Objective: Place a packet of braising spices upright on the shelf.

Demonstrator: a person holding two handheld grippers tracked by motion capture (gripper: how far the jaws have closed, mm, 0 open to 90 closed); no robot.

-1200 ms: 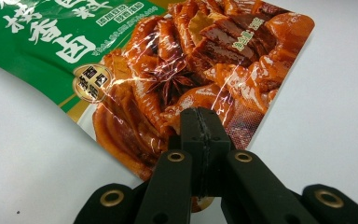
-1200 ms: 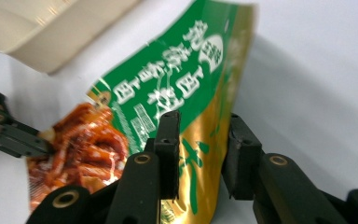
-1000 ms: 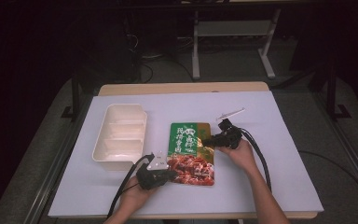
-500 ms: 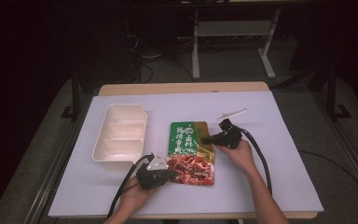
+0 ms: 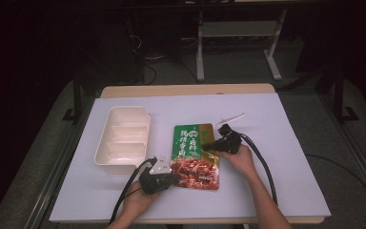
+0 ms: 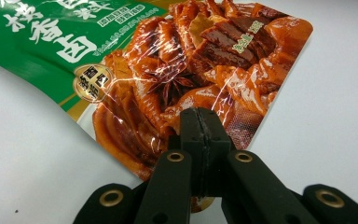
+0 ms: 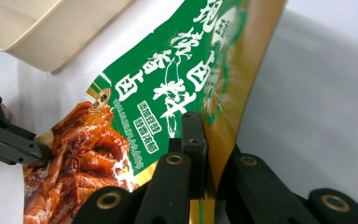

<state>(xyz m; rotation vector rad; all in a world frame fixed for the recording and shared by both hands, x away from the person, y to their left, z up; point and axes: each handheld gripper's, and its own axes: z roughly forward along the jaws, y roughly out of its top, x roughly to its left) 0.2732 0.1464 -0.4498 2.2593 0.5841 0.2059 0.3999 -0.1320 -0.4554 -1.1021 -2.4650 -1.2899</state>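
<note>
Two tools grip one sauce pouch [image 5: 195,156] that lies on the white-covered bench [image 5: 276,181], just right of a cream compartment tray [image 5: 123,138]. The left tool [image 5: 171,178] has its jaws pressed together on the pouch's near left corner, over the printed picture of reddish-brown braised food; the left gripper view shows the pads meeting on the glossy film. The right tool [image 5: 208,145] has just been closing and now pinches the pouch's right edge, where the gold border meets the green panel with white characters, lifting that edge slightly. A thin white strip [image 5: 230,118] lies on the bench beyond the right tool.
</note>
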